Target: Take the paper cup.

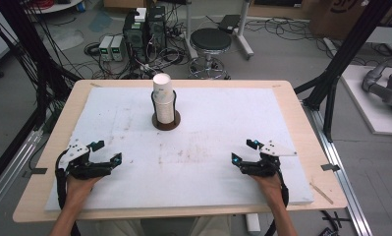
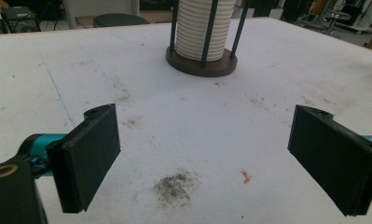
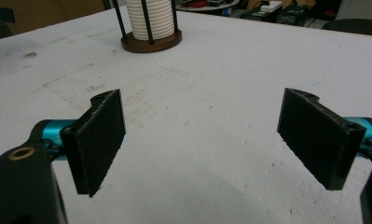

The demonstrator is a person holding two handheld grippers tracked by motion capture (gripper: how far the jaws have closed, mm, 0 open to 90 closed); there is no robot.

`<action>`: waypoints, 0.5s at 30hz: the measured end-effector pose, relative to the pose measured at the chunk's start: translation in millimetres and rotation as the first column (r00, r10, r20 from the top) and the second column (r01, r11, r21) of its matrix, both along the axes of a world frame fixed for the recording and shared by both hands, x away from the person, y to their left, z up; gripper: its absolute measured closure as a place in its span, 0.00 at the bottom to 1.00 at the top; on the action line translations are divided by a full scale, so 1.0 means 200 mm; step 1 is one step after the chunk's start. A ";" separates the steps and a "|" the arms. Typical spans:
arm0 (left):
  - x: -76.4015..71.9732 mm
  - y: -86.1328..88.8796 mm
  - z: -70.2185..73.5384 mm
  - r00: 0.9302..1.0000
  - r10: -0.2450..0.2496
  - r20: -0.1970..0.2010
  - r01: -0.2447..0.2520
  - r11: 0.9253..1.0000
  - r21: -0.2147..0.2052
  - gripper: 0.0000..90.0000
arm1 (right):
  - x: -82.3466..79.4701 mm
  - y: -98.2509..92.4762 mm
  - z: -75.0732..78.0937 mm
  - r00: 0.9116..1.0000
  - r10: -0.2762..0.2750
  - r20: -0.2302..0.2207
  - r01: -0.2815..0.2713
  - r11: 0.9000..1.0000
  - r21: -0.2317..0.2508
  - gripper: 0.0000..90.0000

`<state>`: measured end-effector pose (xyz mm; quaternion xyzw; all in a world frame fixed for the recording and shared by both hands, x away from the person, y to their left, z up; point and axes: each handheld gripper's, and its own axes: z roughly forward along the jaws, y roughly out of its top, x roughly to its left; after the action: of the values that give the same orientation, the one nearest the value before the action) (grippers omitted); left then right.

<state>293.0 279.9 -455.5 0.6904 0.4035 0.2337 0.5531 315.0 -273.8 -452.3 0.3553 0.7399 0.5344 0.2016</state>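
Two open grippers rest at the near edge of a white board, a cup stack standing well beyond them.

The wooden table [image 1: 301,123] carries a white board [image 1: 218,142] that covers most of its top; the board is scuffed, with a dark smudge [image 2: 174,186] and a small red mark [image 2: 245,176] just ahead of the left gripper. The cup stack [image 1: 164,98] stands upright in a holder of thin dark rods on a round brown base [image 1: 166,123], at the middle of the board's far half, well apart from both grippers. The left gripper [image 1: 107,152] lies at the near left of the board, held by the left hand [image 1: 78,189], its jaws wide apart on nothing. The right gripper [image 1: 245,151] lies at the near right, held by the right hand [image 1: 269,184], its jaws likewise wide apart and empty. Behind the table stand a black stool [image 1: 210,42] and computer boxes [image 1: 144,29] amid cables on the floor.
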 end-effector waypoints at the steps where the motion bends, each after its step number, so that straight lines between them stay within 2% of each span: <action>1: 0.00 0.00 0.00 1.000 0.000 0.000 0.000 1.000 0.000 0.10 | 0.00 0.00 0.00 1.000 0.000 0.000 0.000 1.000 0.000 0.17; 3: 0.00 0.00 0.00 1.000 0.000 -0.001 0.000 1.000 -0.001 0.10 | 0.00 -0.01 0.00 1.000 -0.002 0.010 0.002 1.000 0.006 0.17; 8: 0.00 0.00 0.00 1.000 -0.001 0.001 0.001 1.000 0.000 0.10 | 0.00 -0.01 0.00 1.000 -0.005 -0.015 0.006 1.000 0.029 0.17; 15: 0.00 0.00 0.00 1.000 -0.003 0.008 0.003 1.000 0.002 0.10 | 0.01 -0.01 0.00 1.000 -0.006 -0.012 0.006 1.000 0.025 0.17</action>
<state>292.2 279.3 -455.3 0.6907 0.4002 0.2362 0.5541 316.1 -276.6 -452.6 0.3634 0.7333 0.5408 0.1943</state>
